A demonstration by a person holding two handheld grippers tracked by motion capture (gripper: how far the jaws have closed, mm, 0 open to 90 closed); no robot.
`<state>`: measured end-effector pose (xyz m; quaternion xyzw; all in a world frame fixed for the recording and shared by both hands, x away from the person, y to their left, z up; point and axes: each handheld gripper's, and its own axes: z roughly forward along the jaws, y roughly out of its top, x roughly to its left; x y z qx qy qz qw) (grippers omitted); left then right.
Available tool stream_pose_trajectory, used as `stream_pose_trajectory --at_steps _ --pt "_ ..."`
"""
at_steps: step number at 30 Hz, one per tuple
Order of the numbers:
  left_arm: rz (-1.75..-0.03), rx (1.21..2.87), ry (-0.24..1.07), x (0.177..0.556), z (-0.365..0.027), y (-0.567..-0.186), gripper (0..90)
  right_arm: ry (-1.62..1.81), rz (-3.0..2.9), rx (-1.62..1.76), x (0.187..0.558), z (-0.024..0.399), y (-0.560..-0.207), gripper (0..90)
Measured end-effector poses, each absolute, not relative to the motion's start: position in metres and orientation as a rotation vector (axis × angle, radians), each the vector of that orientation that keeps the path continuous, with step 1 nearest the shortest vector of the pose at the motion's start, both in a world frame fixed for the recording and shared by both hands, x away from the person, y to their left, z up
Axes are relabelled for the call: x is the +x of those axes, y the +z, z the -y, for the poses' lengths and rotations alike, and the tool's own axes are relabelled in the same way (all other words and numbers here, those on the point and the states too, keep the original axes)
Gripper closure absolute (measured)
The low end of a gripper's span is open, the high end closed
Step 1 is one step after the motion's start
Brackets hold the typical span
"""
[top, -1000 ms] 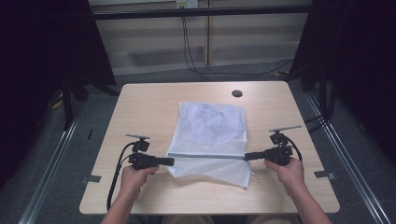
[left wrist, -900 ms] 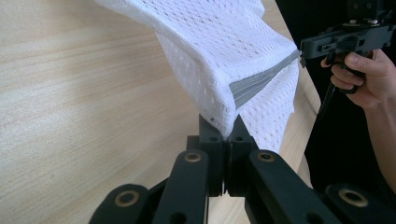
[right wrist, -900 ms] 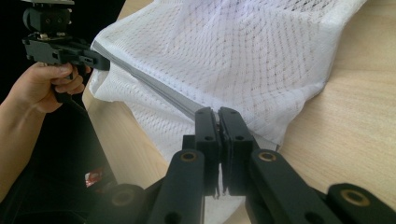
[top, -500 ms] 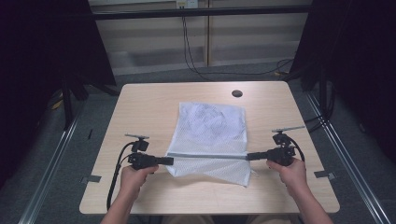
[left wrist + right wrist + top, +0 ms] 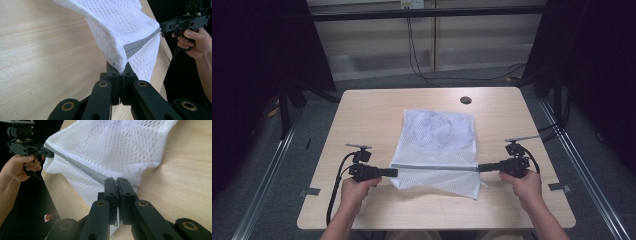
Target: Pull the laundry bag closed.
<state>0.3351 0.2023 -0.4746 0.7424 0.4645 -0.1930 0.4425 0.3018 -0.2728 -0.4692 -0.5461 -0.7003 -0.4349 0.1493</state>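
A white mesh bag (image 5: 439, 140) with a grey band along its opening lies on the wooden table (image 5: 367, 115). Its near part is lifted and stretched taut between the two grippers. My left gripper (image 5: 393, 172) is shut on the bag's left corner, where the mesh (image 5: 117, 32) and grey band (image 5: 140, 45) run into its jaws. My right gripper (image 5: 482, 167) is shut on the opposite corner of the band, and the mesh (image 5: 117, 147) spreads away from its jaws. Each gripper view also shows the other hand and gripper across the bag.
A small dark round hole (image 5: 466, 100) sits near the table's far edge. Metal rails (image 5: 277, 155) run along the floor on both sides, and cables (image 5: 417, 55) hang behind the table. Bare tabletop lies to the left and right of the bag.
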Motion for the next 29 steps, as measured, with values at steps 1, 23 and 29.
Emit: stream_pose_trajectory --at_steps 1,23,29 --pt "-1.152 1.842 -0.472 0.335 -0.202 -0.475 89.0 -1.247 2.018 -1.568 0.302 0.273 -0.470 86.9" --pt "-1.122 1.970 -0.248 0.334 -0.193 -0.462 25.9 -1.312 2.076 -1.673 0.302 0.276 -0.465 38.0" --pt "-1.111 1.979 -0.182 0.335 -0.194 -0.460 20.0 -1.342 2.138 -1.693 0.303 0.277 -0.462 24.0"
